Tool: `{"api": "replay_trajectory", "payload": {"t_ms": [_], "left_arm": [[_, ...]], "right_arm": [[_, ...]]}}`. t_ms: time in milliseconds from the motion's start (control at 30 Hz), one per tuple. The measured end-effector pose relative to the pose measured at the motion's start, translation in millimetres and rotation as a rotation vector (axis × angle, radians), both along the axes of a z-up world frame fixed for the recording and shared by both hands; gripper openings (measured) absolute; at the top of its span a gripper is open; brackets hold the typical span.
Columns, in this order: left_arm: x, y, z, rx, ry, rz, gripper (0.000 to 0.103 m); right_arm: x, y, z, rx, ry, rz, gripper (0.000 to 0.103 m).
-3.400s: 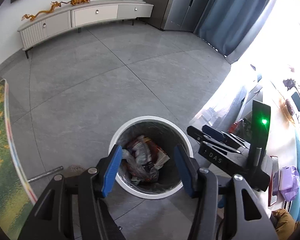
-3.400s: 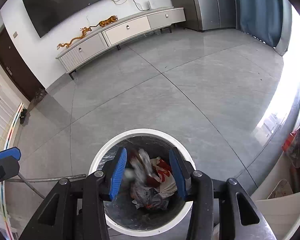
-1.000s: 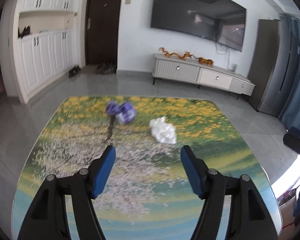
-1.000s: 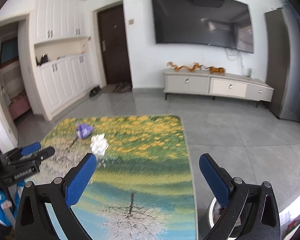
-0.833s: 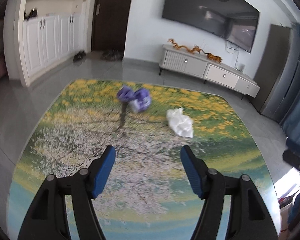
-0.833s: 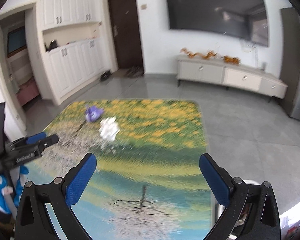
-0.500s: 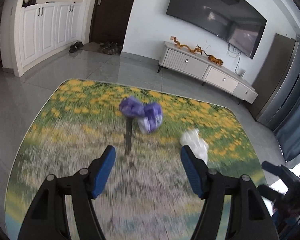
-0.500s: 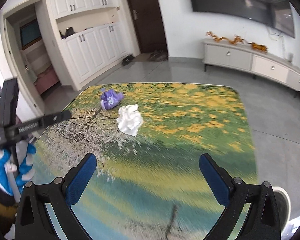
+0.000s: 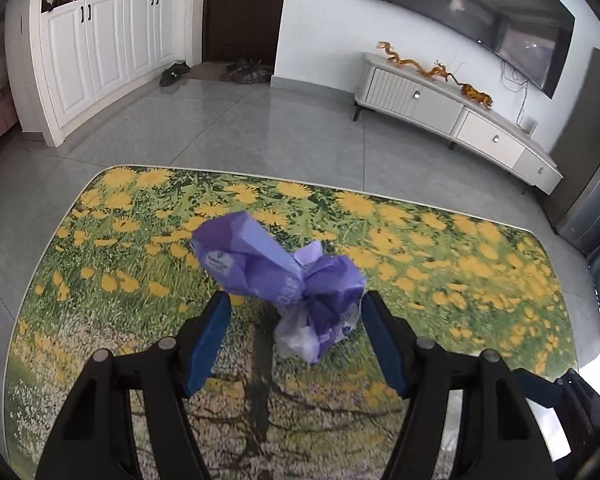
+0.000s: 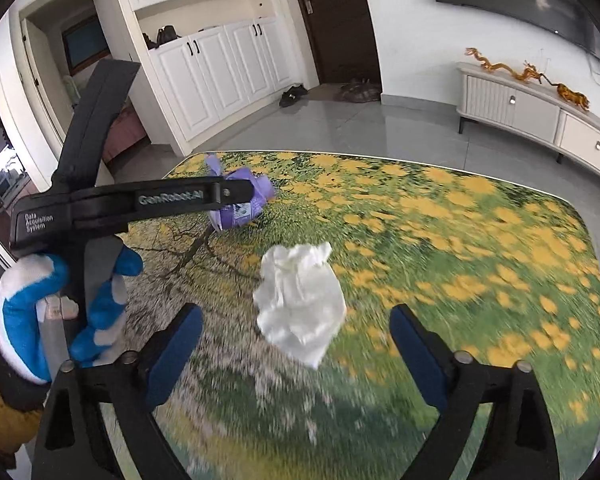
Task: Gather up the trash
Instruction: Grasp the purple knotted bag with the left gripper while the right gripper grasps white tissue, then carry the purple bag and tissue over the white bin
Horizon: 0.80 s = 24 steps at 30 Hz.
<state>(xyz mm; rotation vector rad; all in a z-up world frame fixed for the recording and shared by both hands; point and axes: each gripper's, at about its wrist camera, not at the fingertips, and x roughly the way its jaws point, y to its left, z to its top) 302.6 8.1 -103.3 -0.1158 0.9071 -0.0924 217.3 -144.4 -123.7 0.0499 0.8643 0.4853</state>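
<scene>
Left wrist: crumpled purple plastic bag (image 9: 284, 276) between left gripper (image 9: 296, 336)

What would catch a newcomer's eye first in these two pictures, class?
The crumpled purple plastic wrapper stands out, lying on the flower-printed tabletop just ahead of the open left hand-held gripper. Next comes the crumpled white tissue, on the same tabletop in front of the wide-open right hand-held gripper. Behind, a dark television hangs above a white cabinet.

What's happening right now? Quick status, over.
Left gripper open around purple wrapper. Right gripper open before white tissue. Both on table, unobstructed.
</scene>
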Motion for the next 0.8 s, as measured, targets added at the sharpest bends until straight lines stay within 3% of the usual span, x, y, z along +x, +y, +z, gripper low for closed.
{"api": "replay_trajectory", "payload": {"t_ms": [67,167,200,267,367,533,800], "left_arm": [[1.2,1.0,-5.4,-0.005,0.008,0.006,0.062],[-0.2,4.3,-10.9,-0.016,0.011,0.015,0.040],[-1.1,5.0,-11.0,-0.020,0.012,0.013,0.037],[-4.8,7.8,-10.8,-0.052,0.013,0.005,0.030],[-16.2,12.2,-8.0,-0.078,0.000,-0.005,0.028],[-45.5,19.3,3.2,-0.094,-0.023,-0.023,0.027],[-114.5,5.7,46.7,-0.031,-0.112,-0.099,0.027]], "right_arm": [[6.0,4.4,-5.0,-0.009,0.017,0.004,0.072],[8.0,5.7,-9.3,-0.020,0.038,0.003,0.054],[7.5,5.8,-9.7,-0.023,0.037,0.002,0.051],[7.6,6.4,-11.0,-0.026,0.040,0.003,0.033],[3.5,3.8,-12.0,-0.024,0.043,0.004,0.020],[-16.2,-4.2,-5.9,0.003,0.029,-0.006,0.012],[-65.6,-31.9,19.9,0.062,-0.005,-0.048,0.011]]}}
